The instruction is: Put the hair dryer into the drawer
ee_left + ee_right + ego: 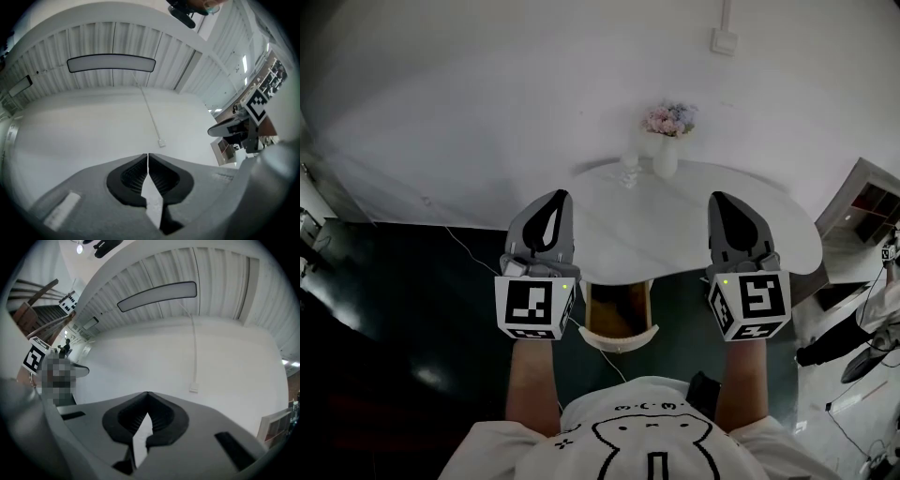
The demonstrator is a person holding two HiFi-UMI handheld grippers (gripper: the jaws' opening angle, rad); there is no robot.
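One white curved table (694,234) is recorded against a white wall (487,94), on dark floor (412,281). Counted: one flower vase (666,159) at the far edge and one drawer (619,339) open at the near edge, its contents indiscernible. The left gripper (557,197) and right gripper (721,198) are both closed on nothing.

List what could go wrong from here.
The drawer stands open close to the person's body, so a step forward may bump it. The vase sits near the far edge of the table and a sweep could tip it. The left tool and right tool are shut and empty, and no hair dryer is in view.
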